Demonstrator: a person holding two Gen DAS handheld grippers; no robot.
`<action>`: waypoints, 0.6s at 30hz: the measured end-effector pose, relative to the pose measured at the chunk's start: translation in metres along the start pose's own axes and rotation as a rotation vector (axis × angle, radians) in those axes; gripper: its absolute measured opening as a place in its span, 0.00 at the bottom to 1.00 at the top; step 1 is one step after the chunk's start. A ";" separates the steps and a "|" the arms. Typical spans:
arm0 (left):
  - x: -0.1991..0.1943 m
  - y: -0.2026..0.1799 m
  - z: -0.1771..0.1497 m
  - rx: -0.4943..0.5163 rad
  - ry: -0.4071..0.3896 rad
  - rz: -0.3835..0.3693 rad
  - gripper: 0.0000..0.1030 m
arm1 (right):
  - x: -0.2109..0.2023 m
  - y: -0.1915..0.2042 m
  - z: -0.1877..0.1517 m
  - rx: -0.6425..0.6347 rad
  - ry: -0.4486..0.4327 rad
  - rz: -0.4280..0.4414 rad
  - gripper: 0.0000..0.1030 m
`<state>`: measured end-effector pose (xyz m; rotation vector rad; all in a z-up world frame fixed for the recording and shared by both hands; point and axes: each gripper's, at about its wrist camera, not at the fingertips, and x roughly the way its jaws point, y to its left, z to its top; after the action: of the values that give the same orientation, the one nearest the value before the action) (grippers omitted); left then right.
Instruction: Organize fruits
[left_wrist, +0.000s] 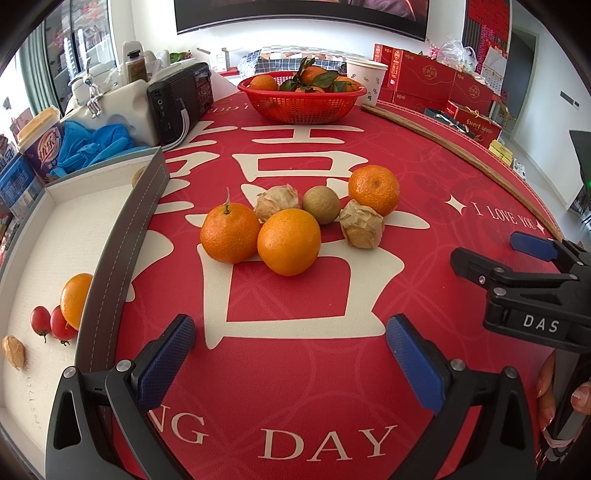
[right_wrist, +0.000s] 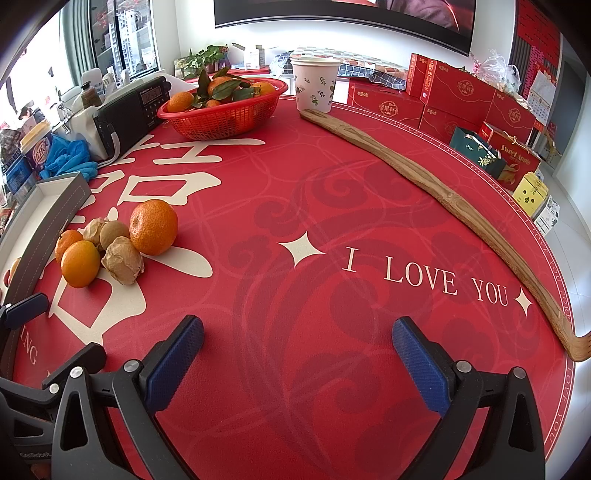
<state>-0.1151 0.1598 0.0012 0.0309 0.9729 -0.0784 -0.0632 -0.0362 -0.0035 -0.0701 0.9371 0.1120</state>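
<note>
While oranges (left_wrist: 308, 79) fill the basket (left_wrist: 301, 101), the tray (left_wrist: 74, 229) holds tomatoes (left_wrist: 51, 323).

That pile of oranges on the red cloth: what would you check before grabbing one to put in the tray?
1. Left gripper open and empty: ok.
2. Right gripper open and empty: ok.
3. Nearest orange unobstructed from the front: ok.
4. It stands free of its neighbours: not ok, it touches the stemmed orange.
5. Tray has bare floor left: ok.
6. Which tray spot suits oranges: cannot tell.
</note>
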 end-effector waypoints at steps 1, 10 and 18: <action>-0.001 0.002 0.001 -0.007 0.006 -0.004 1.00 | 0.000 0.000 0.000 0.000 0.000 0.000 0.99; -0.006 0.003 0.025 0.002 -0.010 0.010 0.89 | 0.000 0.001 0.000 -0.013 0.007 0.010 0.99; 0.015 0.004 0.037 -0.038 0.037 0.015 0.65 | -0.001 -0.001 -0.001 -0.023 0.011 0.017 0.99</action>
<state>-0.0759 0.1610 0.0096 0.0046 1.0104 -0.0457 -0.0647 -0.0374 -0.0032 -0.0843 0.9479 0.1382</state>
